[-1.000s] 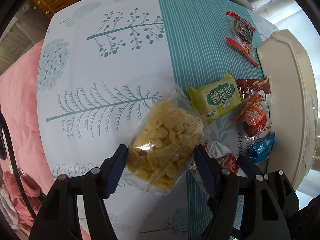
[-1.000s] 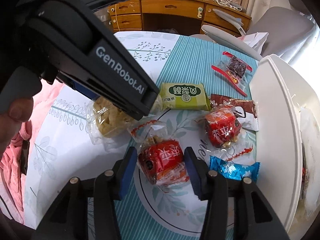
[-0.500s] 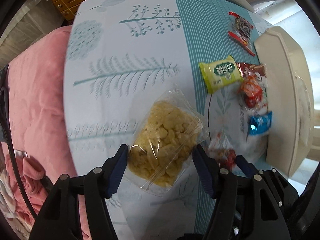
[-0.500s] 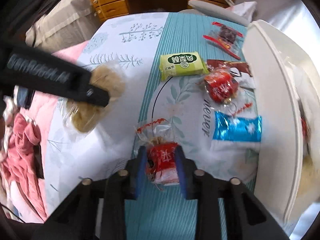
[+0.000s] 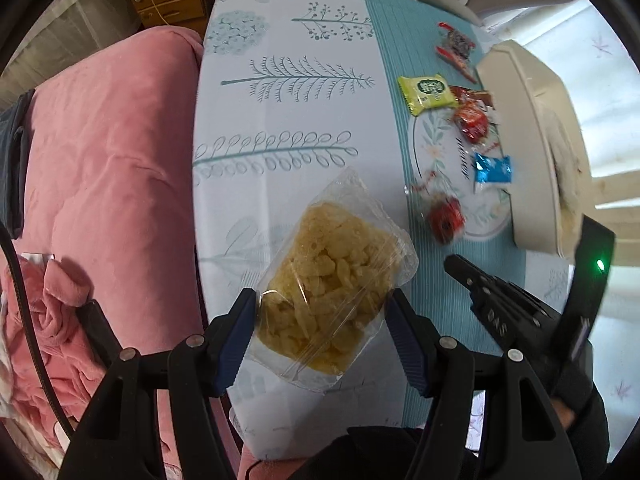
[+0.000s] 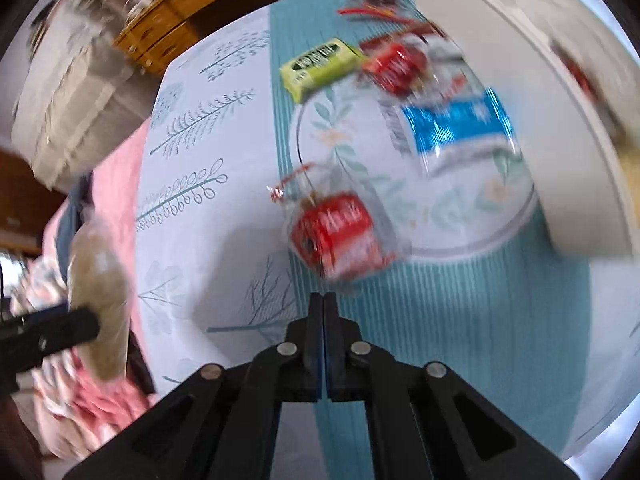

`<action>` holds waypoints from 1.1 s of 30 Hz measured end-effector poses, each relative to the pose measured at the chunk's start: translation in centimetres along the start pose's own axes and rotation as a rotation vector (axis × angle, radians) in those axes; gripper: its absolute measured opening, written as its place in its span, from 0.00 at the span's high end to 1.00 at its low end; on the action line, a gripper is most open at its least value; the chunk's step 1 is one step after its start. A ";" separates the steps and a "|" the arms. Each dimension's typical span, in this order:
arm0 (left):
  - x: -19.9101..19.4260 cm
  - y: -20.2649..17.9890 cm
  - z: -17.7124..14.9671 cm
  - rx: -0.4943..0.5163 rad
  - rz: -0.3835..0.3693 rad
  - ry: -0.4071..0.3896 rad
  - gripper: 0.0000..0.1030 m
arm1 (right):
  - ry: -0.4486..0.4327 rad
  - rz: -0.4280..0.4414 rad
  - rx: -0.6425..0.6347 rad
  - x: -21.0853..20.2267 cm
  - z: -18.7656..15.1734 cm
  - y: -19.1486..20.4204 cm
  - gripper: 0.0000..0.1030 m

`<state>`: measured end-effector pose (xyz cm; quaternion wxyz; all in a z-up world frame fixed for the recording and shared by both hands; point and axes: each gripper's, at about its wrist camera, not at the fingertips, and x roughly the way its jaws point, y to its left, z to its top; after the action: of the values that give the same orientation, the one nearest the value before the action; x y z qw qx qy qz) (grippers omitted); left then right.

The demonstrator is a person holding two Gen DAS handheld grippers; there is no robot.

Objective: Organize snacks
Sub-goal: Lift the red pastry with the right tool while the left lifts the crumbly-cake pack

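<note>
My left gripper (image 5: 320, 328) is shut on a clear bag of yellow puffed snack (image 5: 332, 288) and holds it in the air above the near left part of the table (image 5: 288, 112). The same bag (image 6: 100, 280) appears blurred at the left of the right wrist view. My right gripper (image 6: 323, 300) has its jaws pressed flat together, pointing down at the table. Just ahead of its tips lies a red wrapped snack (image 6: 332, 236), blurred. Its clear wrapper reaches the tips; I cannot tell whether it is pinched. From the left wrist view, the right gripper (image 5: 452, 260) sits just below that red snack (image 5: 444, 220).
A white bin (image 5: 532, 140) stands on the table's right side. Beside it lie a green packet (image 5: 428, 92), another red snack (image 5: 474, 122), a blue packet (image 5: 492, 168) and a dark sweet with red ends (image 5: 456, 46). A pink blanket (image 5: 100, 160) borders the table's left edge.
The left gripper rose and drew back with the bag. The right gripper's jaws went from around the red snack to fully shut, and the gripper rolled; the snack now sits ahead of the tips.
</note>
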<state>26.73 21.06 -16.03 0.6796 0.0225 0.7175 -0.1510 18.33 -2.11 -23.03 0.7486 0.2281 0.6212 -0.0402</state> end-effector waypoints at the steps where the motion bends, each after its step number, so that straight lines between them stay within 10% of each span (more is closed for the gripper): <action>1: -0.5 0.3 -0.6 0.003 -0.004 -0.006 0.38 | -0.002 0.012 0.022 -0.1 -0.3 -0.2 1.00; 22: -2.4 1.0 -3.1 0.061 -0.052 -0.060 0.38 | -0.269 -0.049 -0.106 -2.6 -1.0 1.5 0.97; 27: -2.4 0.6 -2.2 0.087 -0.040 -0.054 0.38 | -0.253 -0.134 -0.139 -0.4 0.6 1.4 0.59; 33: -2.1 0.2 -1.4 0.079 -0.017 -0.045 0.38 | -0.210 -0.145 -0.167 1.8 1.9 1.3 0.45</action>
<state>25.61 21.95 -13.93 0.6928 0.0396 0.6957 -0.1856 20.88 -1.27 -24.09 0.8211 0.1139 0.5554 -0.0660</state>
